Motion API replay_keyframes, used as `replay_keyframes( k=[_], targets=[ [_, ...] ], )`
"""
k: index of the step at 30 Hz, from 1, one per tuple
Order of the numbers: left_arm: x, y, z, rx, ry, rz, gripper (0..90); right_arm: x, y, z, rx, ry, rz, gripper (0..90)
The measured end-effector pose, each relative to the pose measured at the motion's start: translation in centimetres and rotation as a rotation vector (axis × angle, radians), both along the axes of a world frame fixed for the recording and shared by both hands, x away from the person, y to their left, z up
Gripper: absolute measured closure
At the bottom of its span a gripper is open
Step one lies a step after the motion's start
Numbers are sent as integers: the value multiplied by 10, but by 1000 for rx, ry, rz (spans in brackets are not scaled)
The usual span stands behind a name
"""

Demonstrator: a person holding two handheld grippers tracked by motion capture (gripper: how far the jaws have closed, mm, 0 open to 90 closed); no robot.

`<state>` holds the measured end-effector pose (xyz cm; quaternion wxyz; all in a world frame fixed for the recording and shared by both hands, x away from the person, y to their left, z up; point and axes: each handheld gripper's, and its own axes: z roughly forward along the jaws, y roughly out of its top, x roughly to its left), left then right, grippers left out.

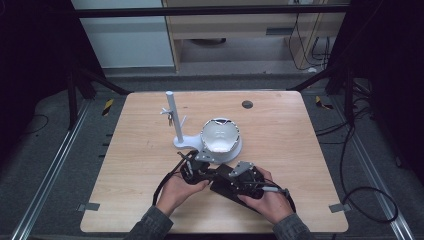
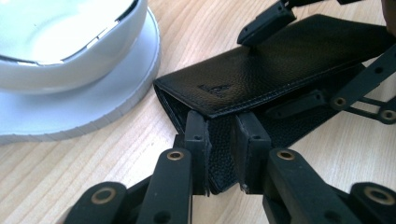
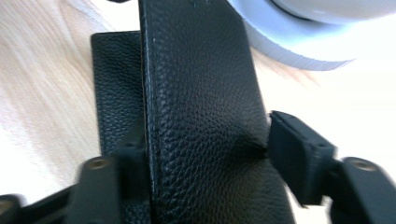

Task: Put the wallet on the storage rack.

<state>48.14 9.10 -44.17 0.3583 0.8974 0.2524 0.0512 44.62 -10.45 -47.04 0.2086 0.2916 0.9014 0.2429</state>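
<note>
While we hold the black leather wallet (image 1: 227,181) low over the near middle of the tabletop (image 1: 140,165), both grippers are on it at once. Our left gripper (image 2: 222,140) has its jaws drawn close together and clamped on the wallet's lower flap at the edge near one end, just beside the round white base (image 2: 93,107) of the white bowl (image 1: 220,136). Our right gripper (image 3: 205,154) straddles the upper flap across its width, one pad pressing on each long edge so that the leather dimples there; in the left gripper view its far jaw tip rests on top of that flap. The wallet's long axis runs from the bowl's base back toward the near right edge of the tabletop, and the two flaps gape slightly at the end nearest the bowl. The right gripper looks along that axis, with the bowl beyond the far end, while the left comes in from the side at the bowl end. We judge the coming move to be a parting of the flaps, the left hand (image 1: 177,192) pinning the lower one while the right hand (image 1: 270,200) lifts the upper. A white post stand (image 1: 172,120) rises well clear toward the far left.
</note>
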Motion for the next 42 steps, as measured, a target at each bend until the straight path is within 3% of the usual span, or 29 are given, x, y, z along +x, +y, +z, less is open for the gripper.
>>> replay_keyframes(
  k=[6,9,14,18,22,29,37,42],
  targets=[
    [1,0,6,-16,-12,12,694,0,0,4,-31,-63,6,686],
    [0,3,10,-29,-35,52,497,-2,-1,8,-61,-100,39,781],
    [1,12,13,-25,-45,74,238,-3,-8,17,-56,-130,66,838],
    [-1,17,14,-36,-57,40,147,-4,-18,24,-22,-143,71,843],
    [-1,20,15,-25,-79,22,130,-6,-32,31,37,-162,66,844],
    [1,20,20,-47,-84,35,120,-11,-53,45,155,-228,57,845],
    [-1,19,36,-60,-118,16,110,-15,-64,59,265,-312,68,845],
    [-1,21,44,-64,-129,7,102,-15,-64,66,318,-342,82,845]
  ],
)
